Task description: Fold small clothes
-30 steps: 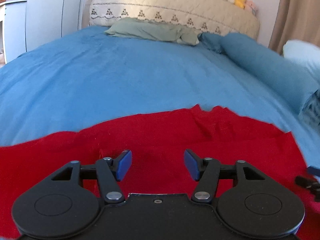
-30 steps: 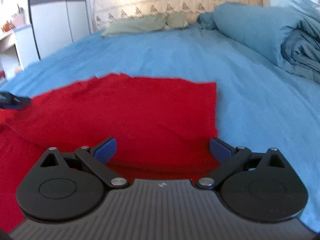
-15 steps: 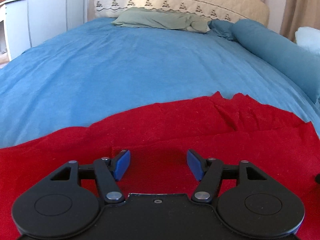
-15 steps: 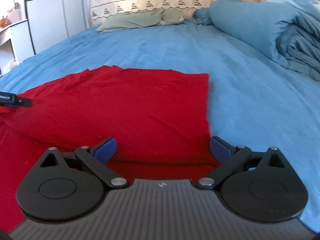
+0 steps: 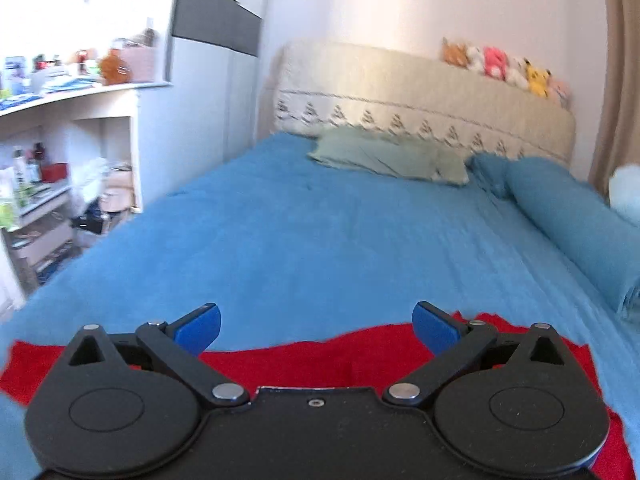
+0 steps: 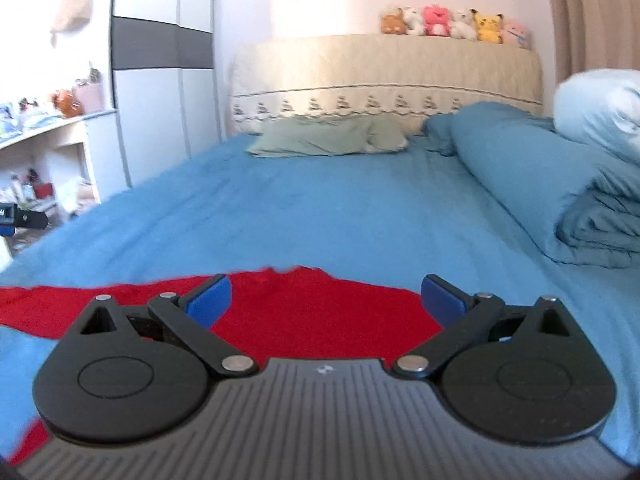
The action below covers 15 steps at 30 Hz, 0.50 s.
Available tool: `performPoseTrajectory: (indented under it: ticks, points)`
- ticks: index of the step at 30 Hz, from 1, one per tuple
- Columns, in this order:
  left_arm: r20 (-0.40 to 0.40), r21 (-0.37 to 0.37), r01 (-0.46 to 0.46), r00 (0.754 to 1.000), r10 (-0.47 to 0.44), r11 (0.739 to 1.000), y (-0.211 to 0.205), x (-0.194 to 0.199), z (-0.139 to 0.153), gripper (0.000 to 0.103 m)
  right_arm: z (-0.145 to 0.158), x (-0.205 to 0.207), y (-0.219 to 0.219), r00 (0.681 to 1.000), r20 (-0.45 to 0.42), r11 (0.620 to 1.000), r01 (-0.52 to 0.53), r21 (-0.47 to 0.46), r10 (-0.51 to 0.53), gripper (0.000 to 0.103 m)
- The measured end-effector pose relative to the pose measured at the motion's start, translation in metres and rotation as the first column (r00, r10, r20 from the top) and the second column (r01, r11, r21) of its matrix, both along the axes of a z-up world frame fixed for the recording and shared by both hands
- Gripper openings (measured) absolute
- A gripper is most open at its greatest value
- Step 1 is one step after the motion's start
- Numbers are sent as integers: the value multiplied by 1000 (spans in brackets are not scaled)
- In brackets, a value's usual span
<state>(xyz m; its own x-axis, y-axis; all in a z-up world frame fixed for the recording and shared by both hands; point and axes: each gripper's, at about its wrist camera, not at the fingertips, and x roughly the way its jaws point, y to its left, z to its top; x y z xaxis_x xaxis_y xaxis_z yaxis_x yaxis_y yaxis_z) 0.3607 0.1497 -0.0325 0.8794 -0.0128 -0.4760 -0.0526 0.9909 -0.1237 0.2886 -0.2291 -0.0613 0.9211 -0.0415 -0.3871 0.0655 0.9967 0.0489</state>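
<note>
Along the bottom of both wrist views: red garment [image 5: 352,360] spread flat on the blue bed [image 5: 340,240], showing just past each claw's black body. In the left wrist view its far edge runs wavy across the lower frame, a red corner at lower left and another strip at lower right. In the right wrist view the red cloth fills the lower centre and trails off to the left edge.

Left claw [image 5: 316,322]: jaws have just been opening and stand wide apart, blue pads [image 5: 200,326] splayed. Nothing between them; garment lies below, not gripped.

Right claw [image 6: 326,300]: jaws also spread wide, blue pads [image 6: 210,300] clear of the cloth. Nothing held. A dark piece at the far left edge of this view may be part of the other tool; too little of it shows to be sure.

Background, upper half of frames: green pillow [image 5: 388,156] at the head of the bed, against a cream quilted headboard [image 5: 420,92]. Row of plush toys [image 6: 452,22] on top of the headboard. Rolled blue duvet [image 6: 532,168] along the right side, a paler bundle behind it at right edge. White shelves [image 5: 60,152] with clutter at left, tall grey-banded wardrobe beside them. Some motion blur in both views.
</note>
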Motion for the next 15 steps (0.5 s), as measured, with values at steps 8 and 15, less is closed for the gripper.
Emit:
performPoseTrajectory:
  ticks: [8,15]
  points:
    - [-26,-125,-163,987,161,979,102,-53,-13,103,23,-5,96,996,-21,996,-93,-8,92,103]
    - [-54,-213,-298,955,293,931,183,-72,-73,101,-8,7,172,982,-65,984,-176,8,176,103]
